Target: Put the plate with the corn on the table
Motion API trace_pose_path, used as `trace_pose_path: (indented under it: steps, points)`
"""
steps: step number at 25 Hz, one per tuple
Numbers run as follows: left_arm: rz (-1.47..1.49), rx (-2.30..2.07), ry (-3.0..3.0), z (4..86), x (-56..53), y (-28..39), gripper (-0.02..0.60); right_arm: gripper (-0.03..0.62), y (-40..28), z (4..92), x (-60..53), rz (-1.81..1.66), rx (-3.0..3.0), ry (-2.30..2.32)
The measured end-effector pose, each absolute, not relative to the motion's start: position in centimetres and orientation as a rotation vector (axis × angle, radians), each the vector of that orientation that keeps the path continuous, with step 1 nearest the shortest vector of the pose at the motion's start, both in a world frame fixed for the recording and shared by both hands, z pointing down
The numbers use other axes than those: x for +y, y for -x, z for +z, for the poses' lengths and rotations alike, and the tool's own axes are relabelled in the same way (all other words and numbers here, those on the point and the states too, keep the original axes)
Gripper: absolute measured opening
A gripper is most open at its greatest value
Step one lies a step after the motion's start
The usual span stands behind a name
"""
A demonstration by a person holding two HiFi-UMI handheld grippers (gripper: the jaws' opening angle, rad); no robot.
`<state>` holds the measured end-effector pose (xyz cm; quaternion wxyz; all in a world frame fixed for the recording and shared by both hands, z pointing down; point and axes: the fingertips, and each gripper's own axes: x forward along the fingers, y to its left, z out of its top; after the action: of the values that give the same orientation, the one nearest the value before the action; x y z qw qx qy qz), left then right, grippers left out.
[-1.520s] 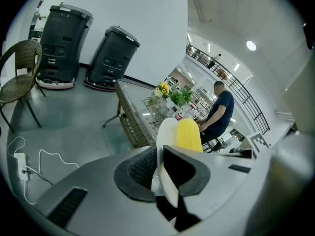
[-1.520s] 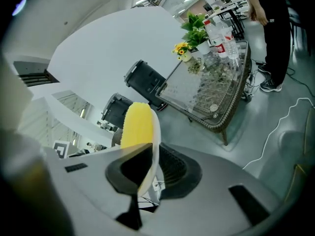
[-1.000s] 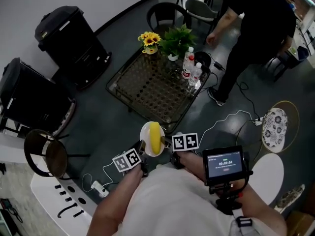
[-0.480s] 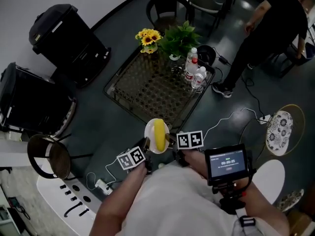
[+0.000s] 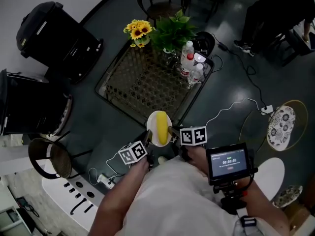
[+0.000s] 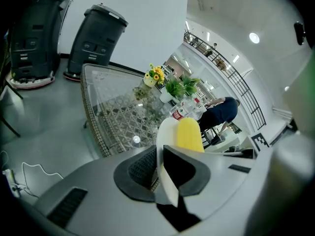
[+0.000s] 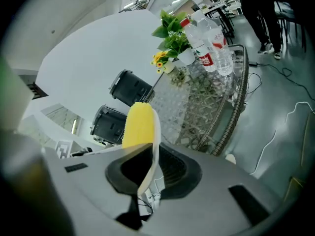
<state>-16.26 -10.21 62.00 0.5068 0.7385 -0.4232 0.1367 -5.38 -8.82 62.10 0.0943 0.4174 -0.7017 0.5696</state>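
Near the table [image 5: 142, 85] edge, left gripper [image 5: 147, 137] and right gripper [image 5: 171, 130] each clamp a rim of the plate [image 5: 152, 123], corn [image 5: 161, 129] aboard, held aloft. Next, probably: carry forward, lower it level.

Nothing legible (the monitor [image 5: 230, 162] shows blurred timer digits).

table [image 5: 142, 85]: the landmark, mid-floor
plate [image 5: 150, 127]: at the table's near corner
corn [image 5: 161, 128]: on the plate
left gripper [image 5: 147, 137]: on the plate's left rim
right gripper [image 5: 171, 131]: on the plate's right rim
flowers [image 5: 138, 29], plant [image 5: 172, 29]: on the table's far end
bottles [image 5: 189, 63]: on the table's right corner, just before the plant
two tall units [image 5: 54, 33]: left of the table, apart from it
stool [image 5: 47, 156]: left of the table, nearer
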Motion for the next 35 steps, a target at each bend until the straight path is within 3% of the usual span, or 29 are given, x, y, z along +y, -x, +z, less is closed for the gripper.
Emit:
trace_pose_path:
  steps: [35]
  points:
    - [0.532, -0.922, -1.751, 72.1, -19.4, 5.5, 0.049, 0.046, -5.3, 72.1, -17.0, 1.765, -1.928, -1.409]
